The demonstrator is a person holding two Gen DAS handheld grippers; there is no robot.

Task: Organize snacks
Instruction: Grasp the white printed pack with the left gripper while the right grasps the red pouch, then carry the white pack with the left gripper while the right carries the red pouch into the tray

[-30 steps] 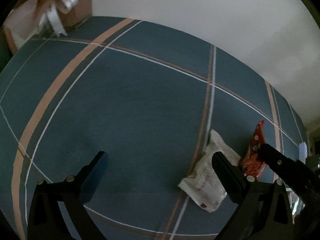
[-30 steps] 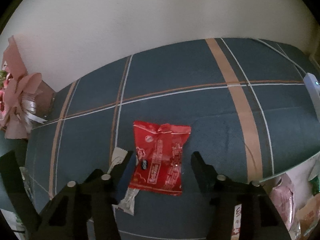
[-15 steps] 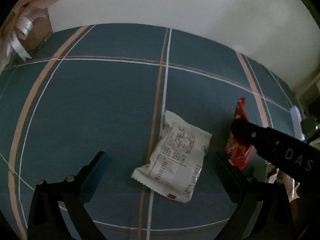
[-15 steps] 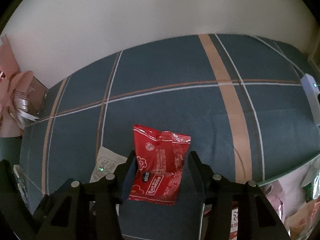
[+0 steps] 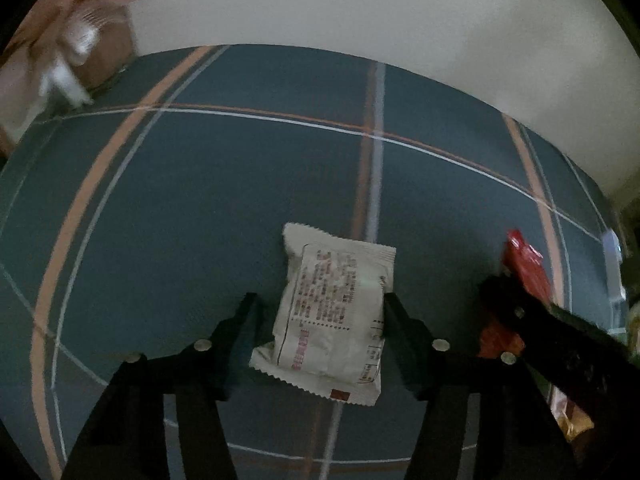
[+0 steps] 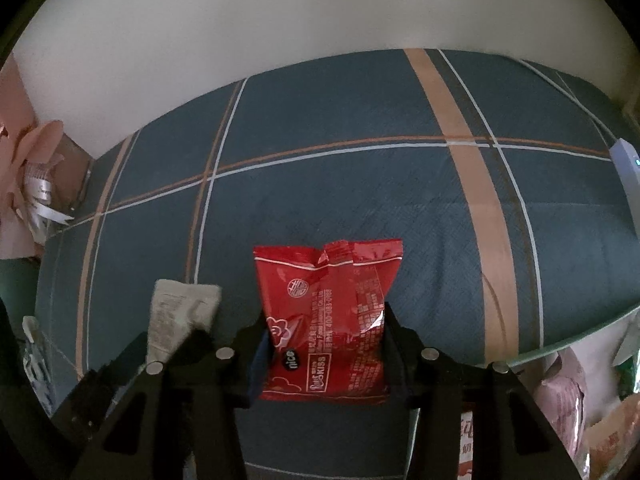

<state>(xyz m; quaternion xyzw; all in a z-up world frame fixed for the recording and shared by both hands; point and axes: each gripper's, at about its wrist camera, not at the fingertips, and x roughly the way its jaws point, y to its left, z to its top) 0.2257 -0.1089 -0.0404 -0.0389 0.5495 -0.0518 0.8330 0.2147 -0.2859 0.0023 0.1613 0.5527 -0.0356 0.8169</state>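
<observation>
A white snack packet (image 5: 332,312) lies on the blue plaid tablecloth (image 5: 224,200), between the fingers of my left gripper (image 5: 320,312), whose jaws stand close on both sides of it. A red snack packet (image 6: 328,320) lies flat between the fingers of my right gripper (image 6: 324,328), which touch its two sides. The white packet also shows in the right wrist view (image 6: 180,316), left of the red one. The red packet shows in the left wrist view (image 5: 524,268), partly behind the right gripper's finger.
A pink bouquet with white ribbon (image 5: 68,52) stands at the table's far left corner by the wall. A white device (image 6: 628,176) lies at the right edge. More snack bags (image 6: 568,392) sit below the table's right front edge.
My left gripper moved over the white packet and narrowed around it. My right gripper moved forward and closed in on the red packet's sides.
</observation>
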